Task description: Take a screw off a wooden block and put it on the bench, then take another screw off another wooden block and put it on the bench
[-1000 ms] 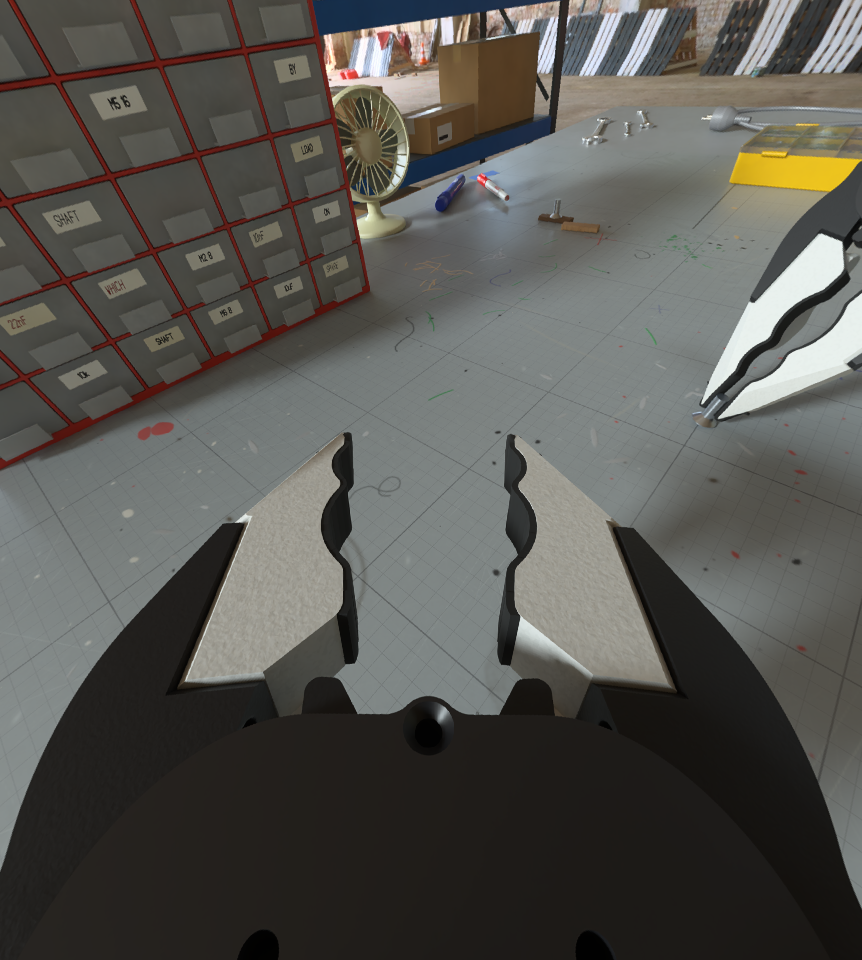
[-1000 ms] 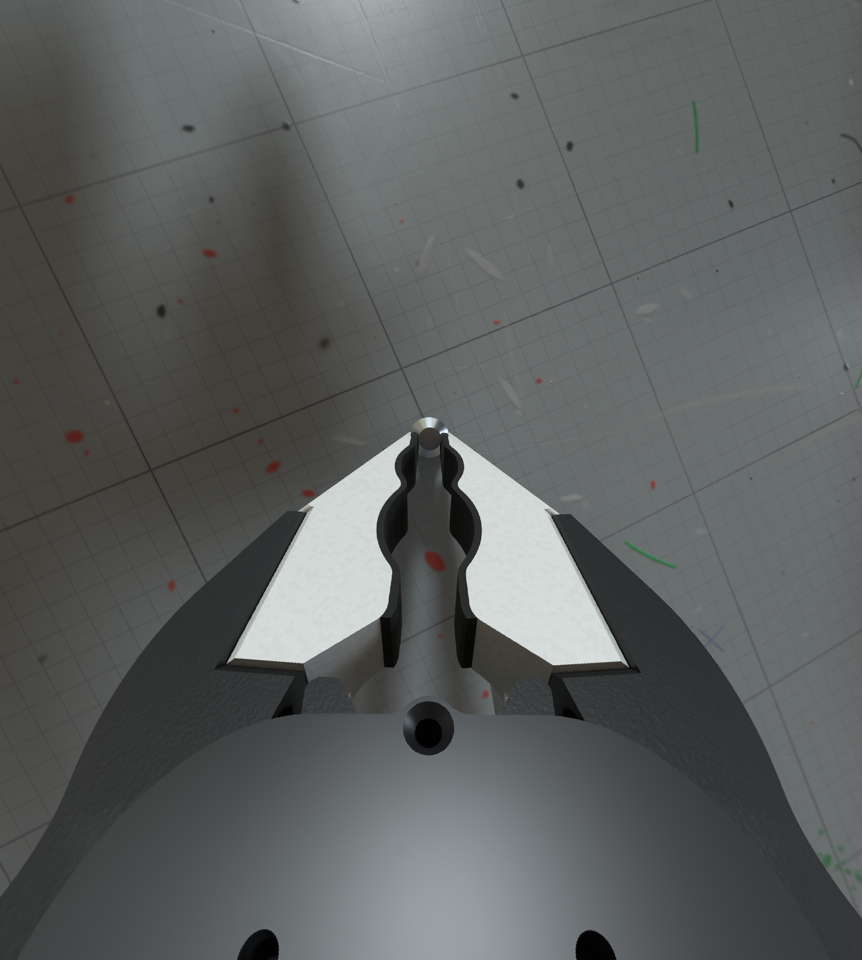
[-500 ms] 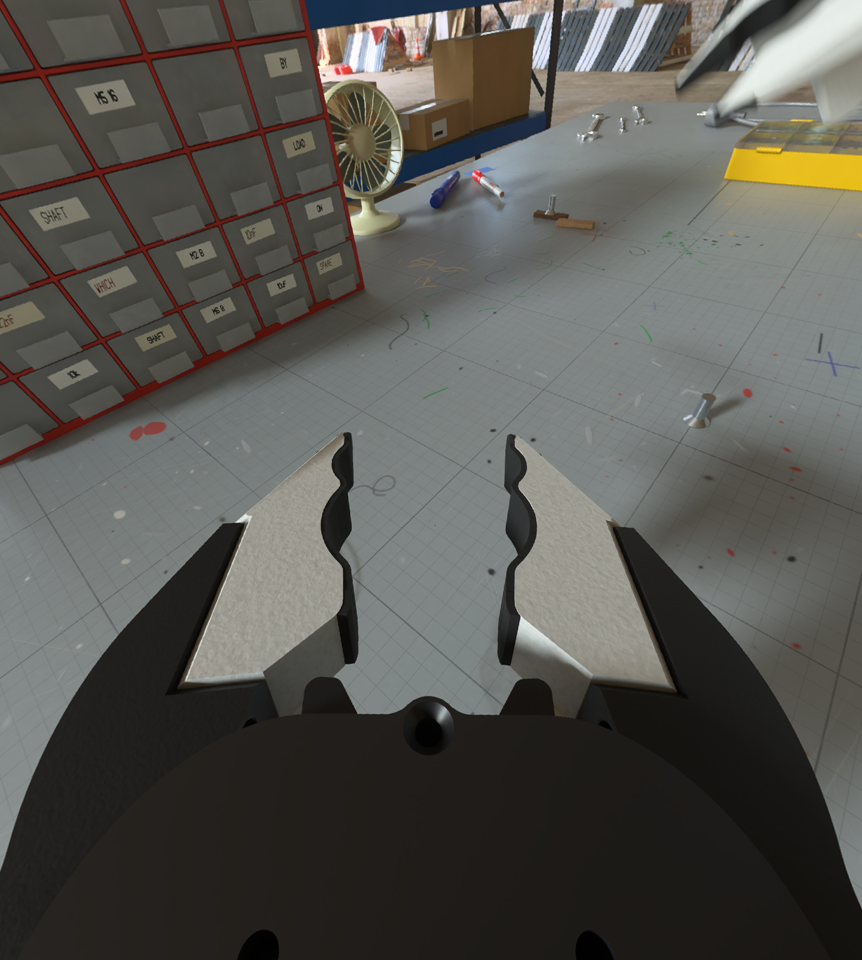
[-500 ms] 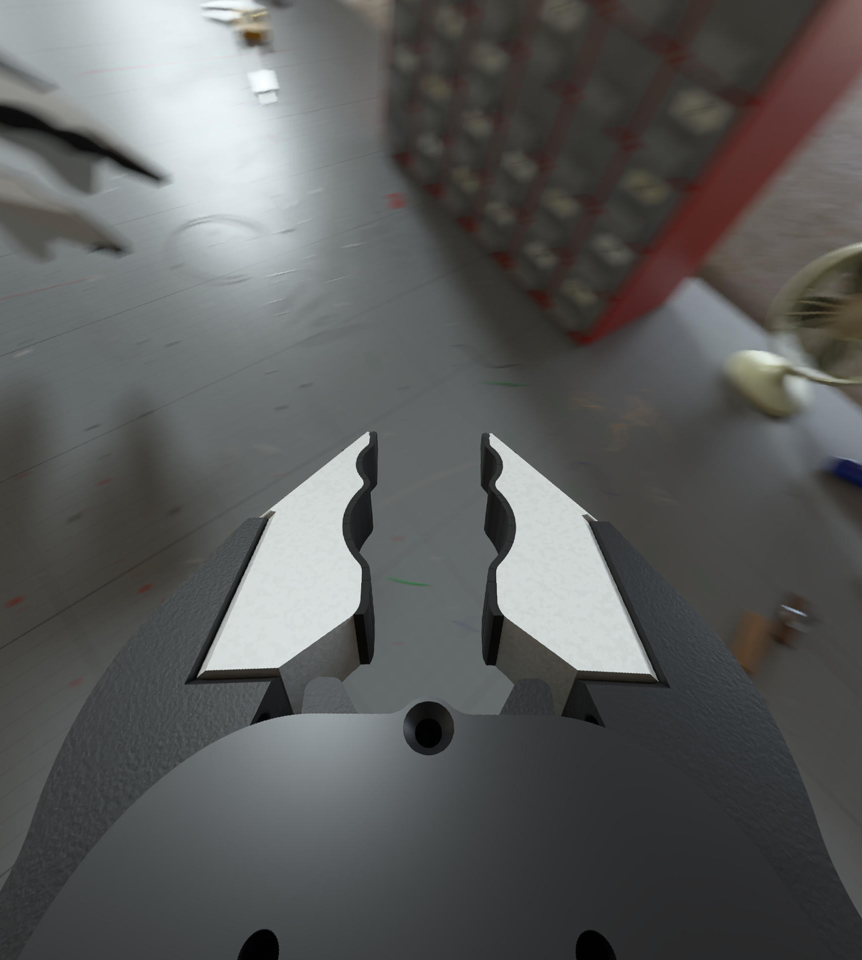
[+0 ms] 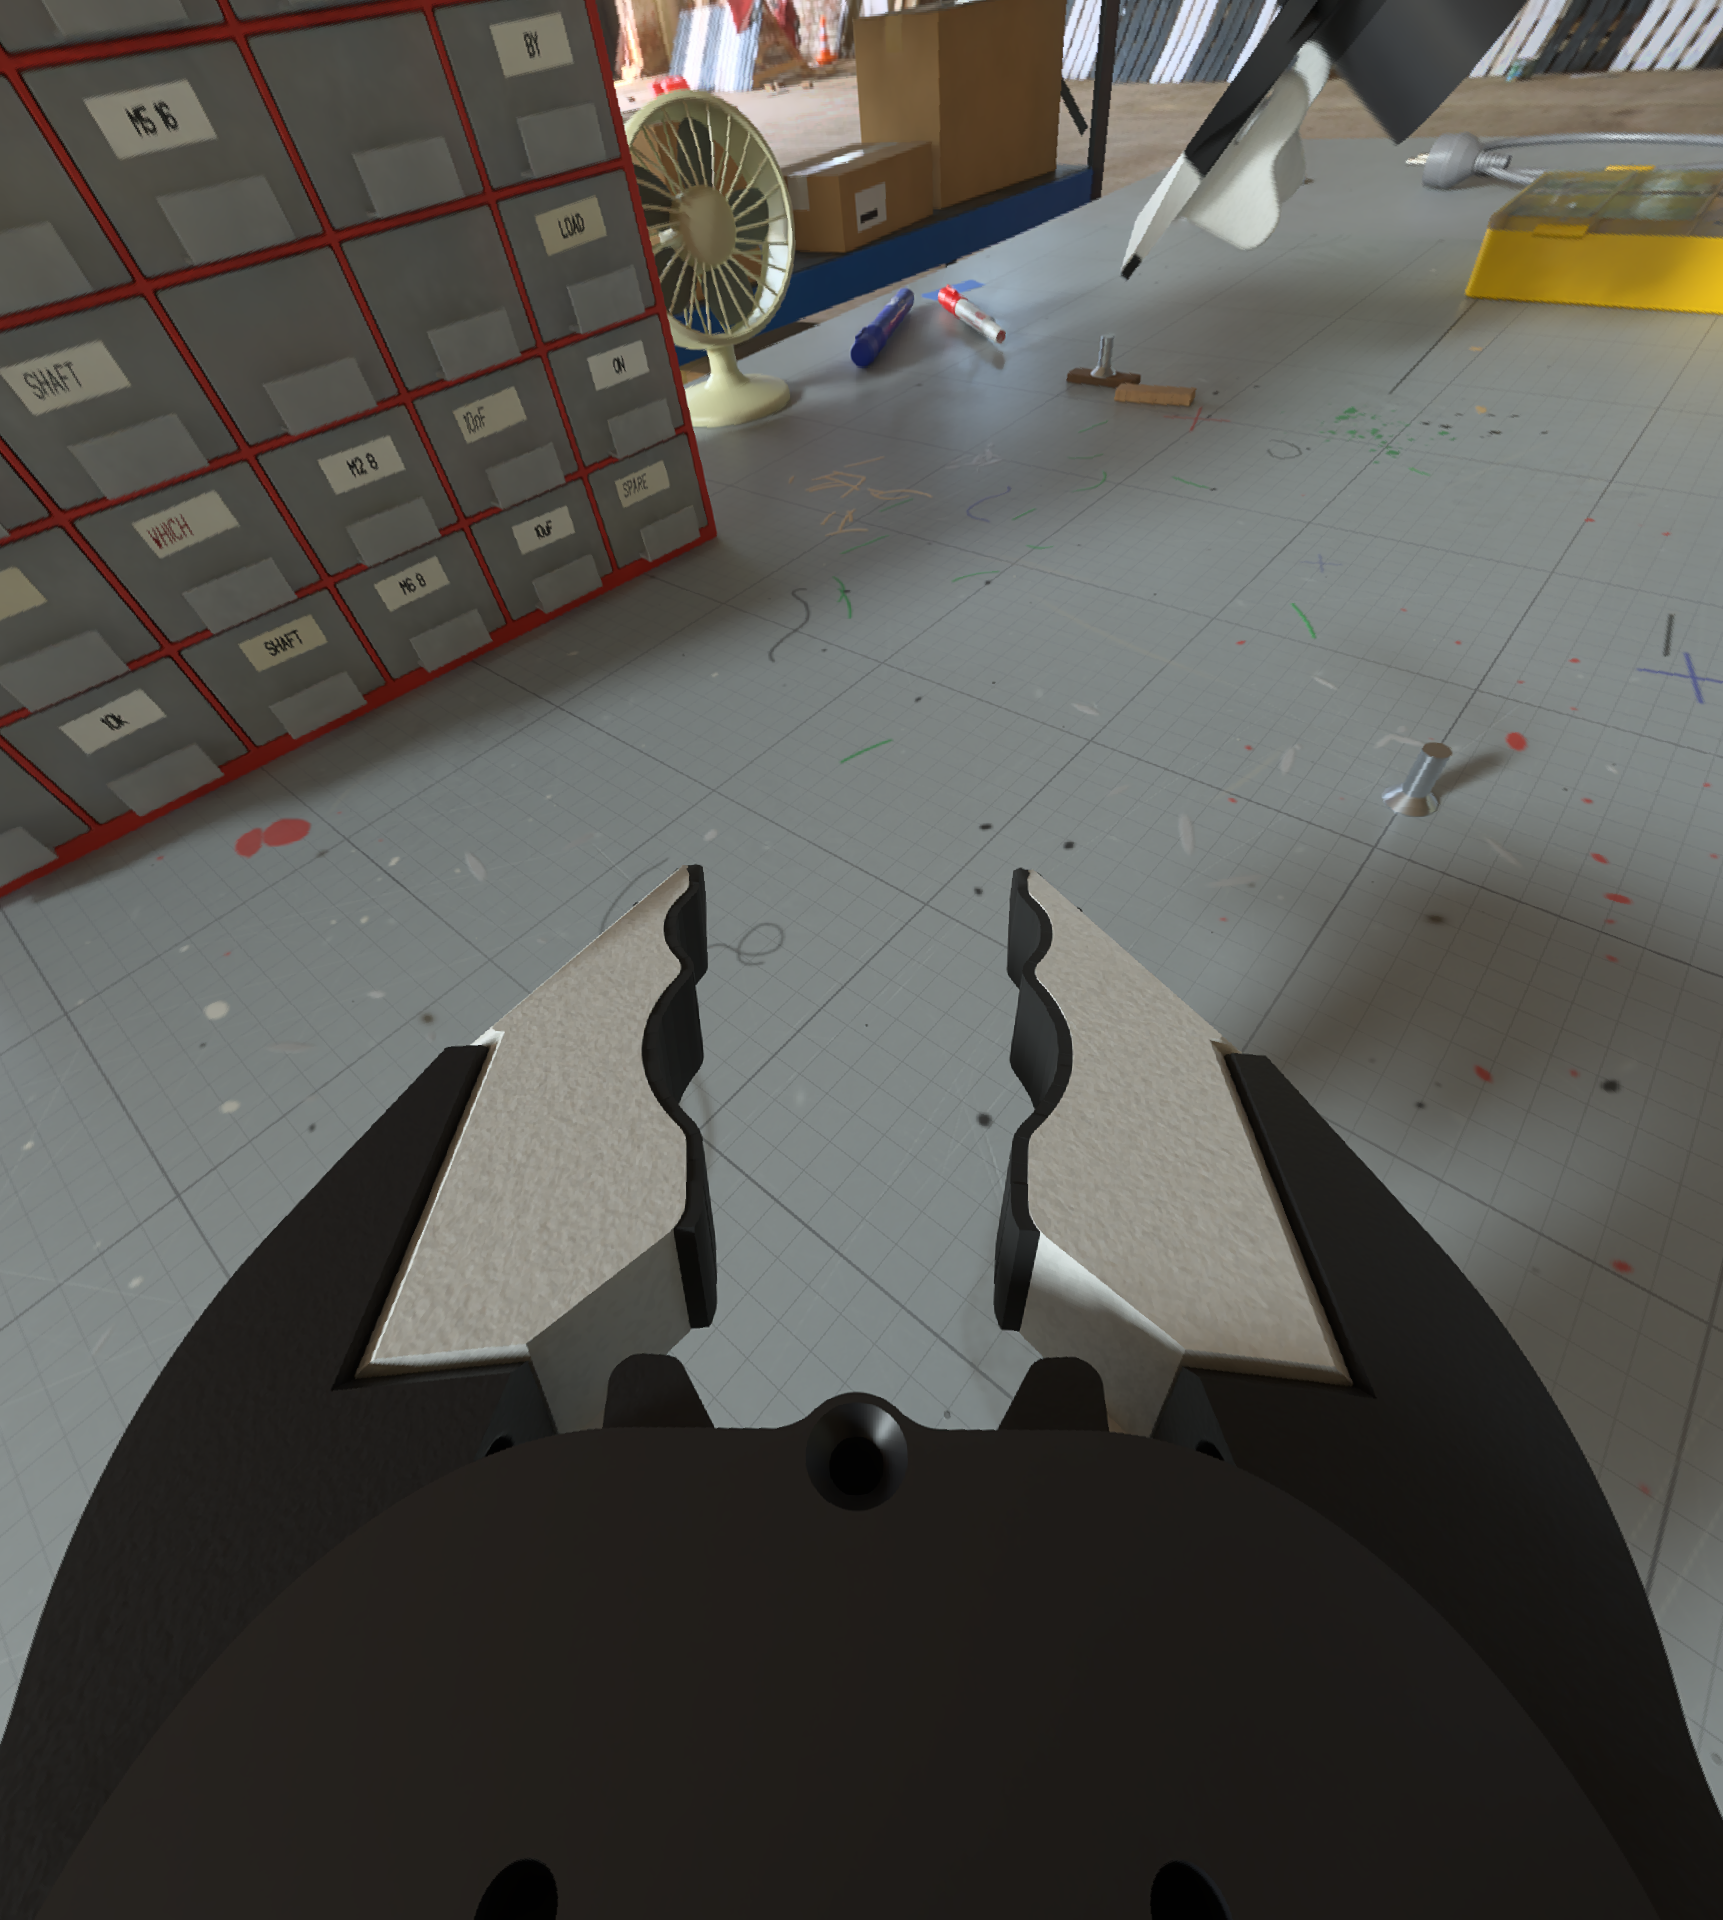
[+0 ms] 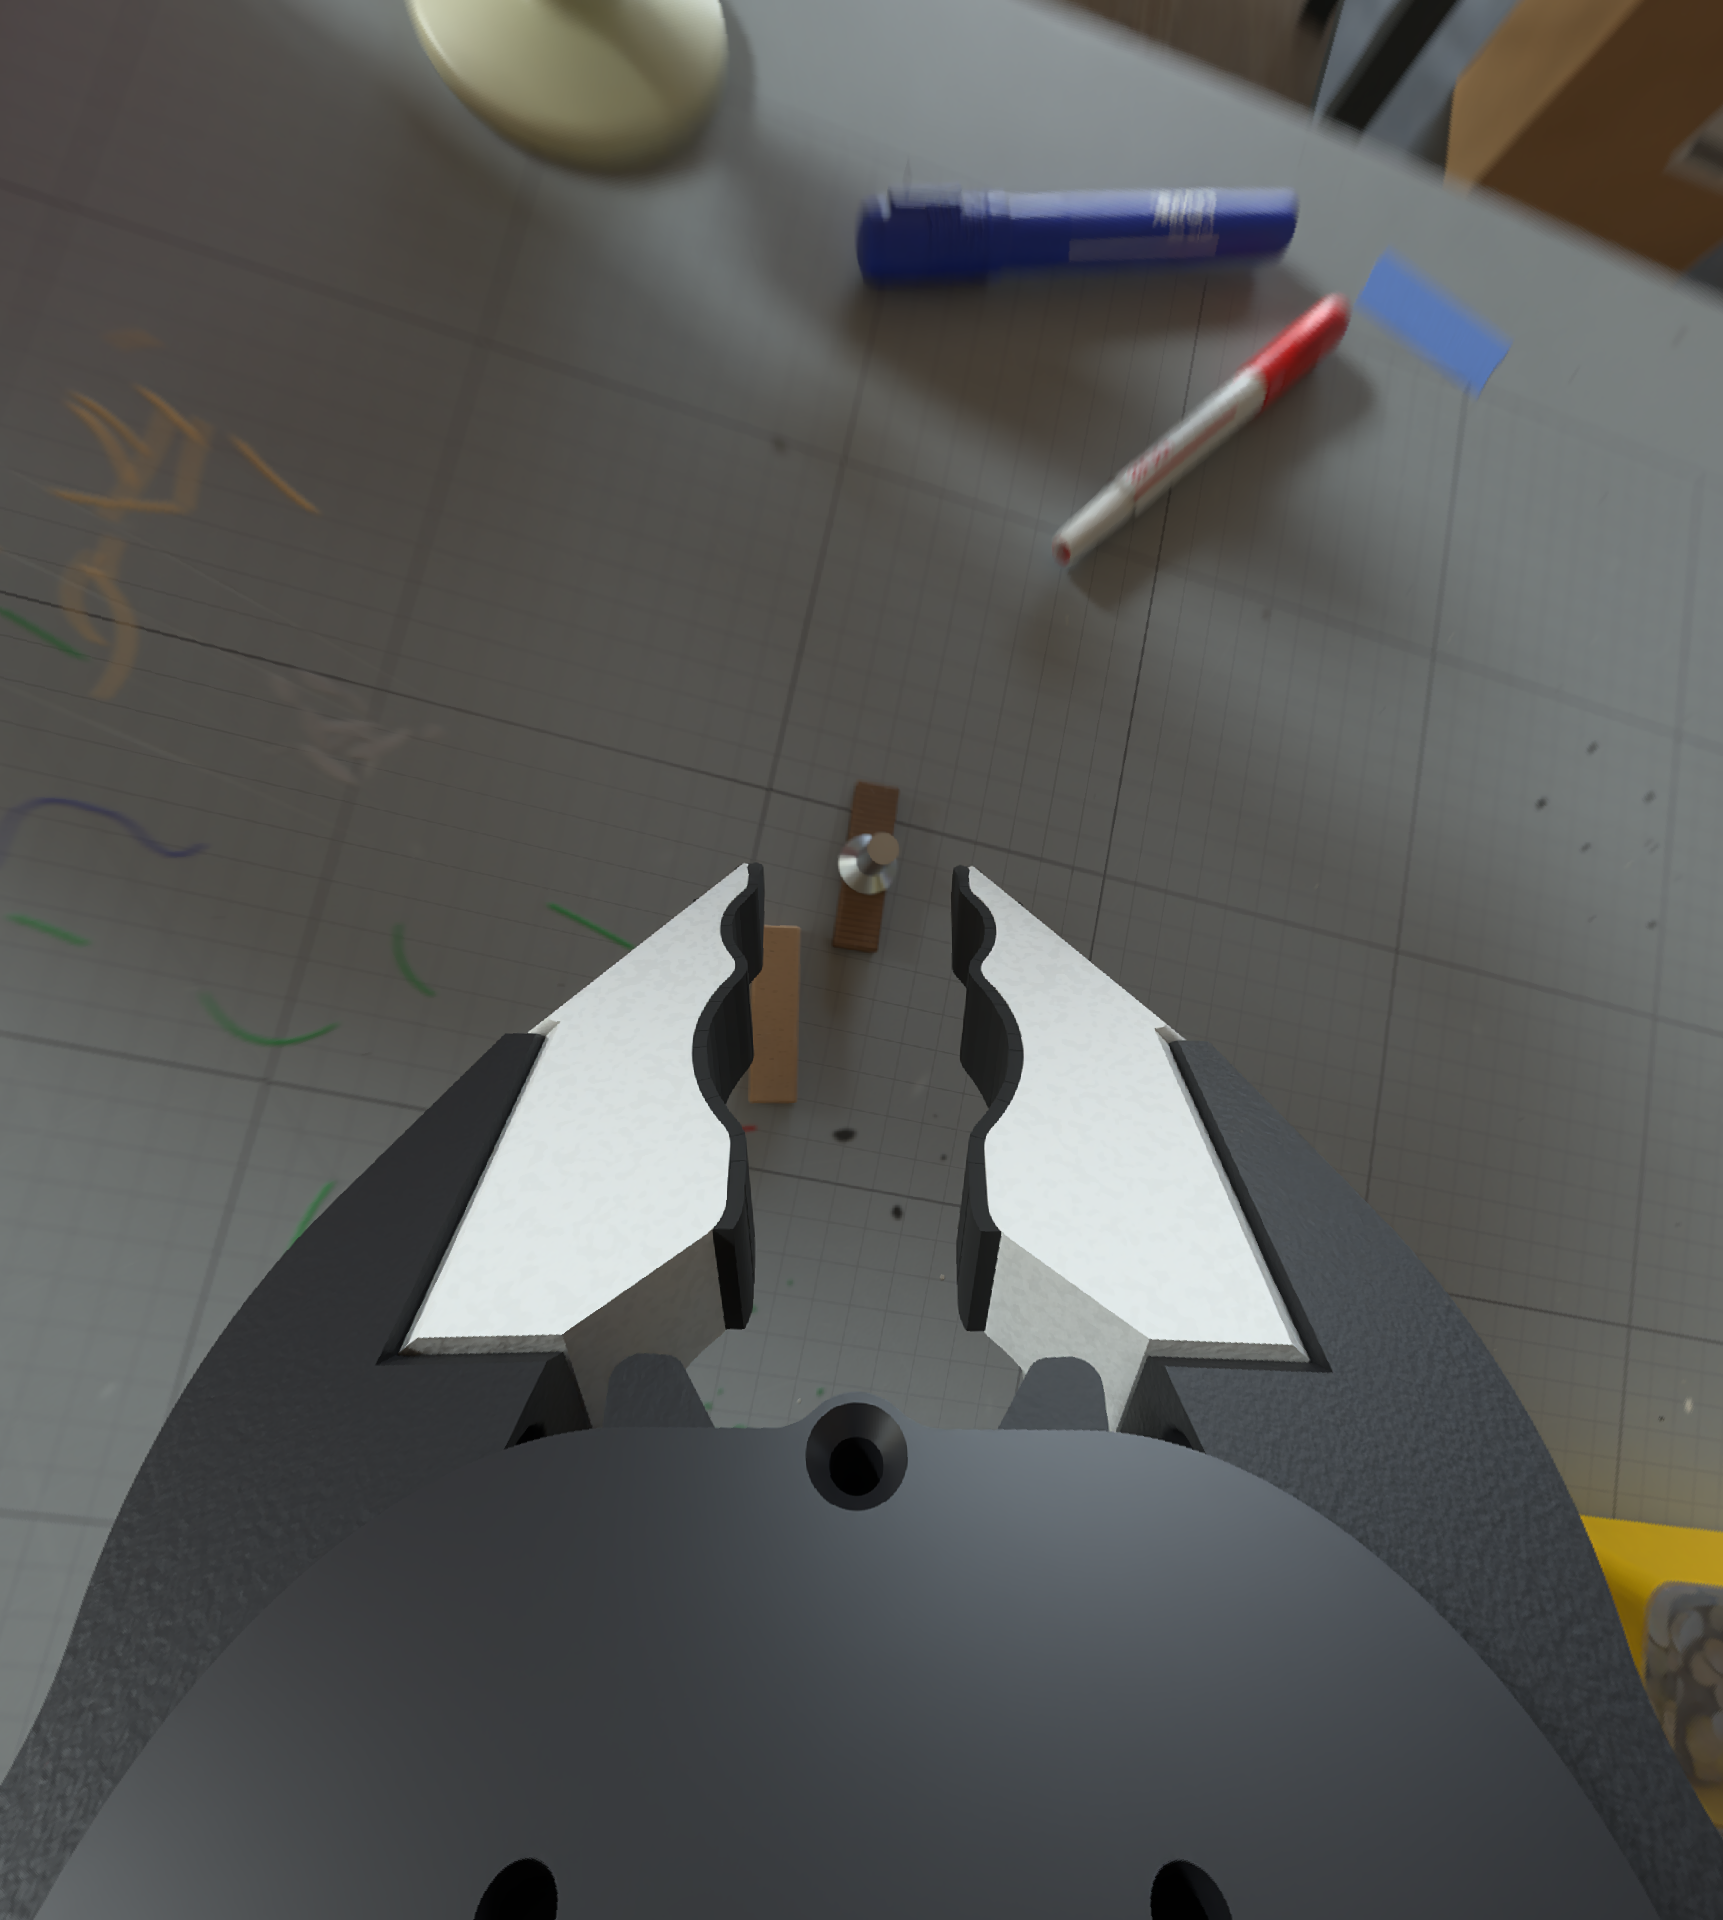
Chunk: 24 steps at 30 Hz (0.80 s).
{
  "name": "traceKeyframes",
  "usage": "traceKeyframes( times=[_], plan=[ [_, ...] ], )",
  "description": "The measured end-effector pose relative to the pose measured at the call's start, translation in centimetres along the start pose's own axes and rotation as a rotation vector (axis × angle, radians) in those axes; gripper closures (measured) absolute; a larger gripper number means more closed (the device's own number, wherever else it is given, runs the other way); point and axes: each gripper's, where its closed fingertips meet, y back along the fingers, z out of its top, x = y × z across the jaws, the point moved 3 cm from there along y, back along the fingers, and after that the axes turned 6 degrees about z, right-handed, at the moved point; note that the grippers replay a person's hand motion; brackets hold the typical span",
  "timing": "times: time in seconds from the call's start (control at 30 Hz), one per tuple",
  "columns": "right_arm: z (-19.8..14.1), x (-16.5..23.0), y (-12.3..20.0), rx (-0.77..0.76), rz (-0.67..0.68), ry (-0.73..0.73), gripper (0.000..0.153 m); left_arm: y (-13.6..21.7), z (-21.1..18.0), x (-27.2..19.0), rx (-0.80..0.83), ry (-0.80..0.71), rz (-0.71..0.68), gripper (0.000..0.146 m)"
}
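A silver screw (image 5: 1416, 781) lies loose on the grey bench (image 5: 940, 675) at the right in the left wrist view. A second screw (image 6: 868, 861) stands on a dark wooden block (image 6: 863, 920); it also shows in the left wrist view (image 5: 1106, 356). A lighter, bare wooden block (image 6: 774, 1013) lies beside it and shows in the left wrist view (image 5: 1156, 395). My right gripper (image 6: 857, 878) is open and empty, high above the screw on the block; it shows far off in the left wrist view (image 5: 1200, 208). My left gripper (image 5: 855, 883) is open and empty over the bench.
A red-framed drawer cabinet (image 5: 244, 395) stands at the left with a cream fan (image 5: 722, 239) beside it. A blue marker (image 6: 1075, 234) and a red marker (image 6: 1205, 426) lie beyond the blocks. A yellow parts box (image 5: 1657, 244) sits at the right.
My right gripper let go of the screw, which now lies on the bench, then opened, rose and swung over to the blocks. My left gripper stayed in place.
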Motion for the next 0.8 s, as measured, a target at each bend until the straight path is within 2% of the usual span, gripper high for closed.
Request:
traceKeyframes(
  times=[0.13, 0.27, 0.4, 0.6, 0.8],
  plan=[
    [-1.4, -1.5, -3.3, 0.131, -0.055, -0.041, 0.118, -0.1, -0.2, 0.0, 0.012, 0.000, -0.007, 0.088],
    [-1.5, -2.2, -4.9, 0.152, -0.079, -0.094, 0.118, -0.1, -0.2, 0.0, 0.010, 0.006, -0.016, 0.088],
    [-1.3, -2.1, -5.4, 0.174, -0.088, -0.102, 0.119, 0.0, -0.1, 0.0, 0.009, 0.011, -0.020, 0.088],
    [-1.5, -1.1, -5.3, 0.229, 0.011, -0.102, 0.132, 0.2, 0.2, 0.1, 0.001, 0.013, -0.024, 0.088],
    [-1.6, -1.0, -5.3, 0.221, 0.023, -0.117, 0.138, 0.2, 0.1, 0.0, 0.002, 0.012, -0.027, 0.088]
  ],
)
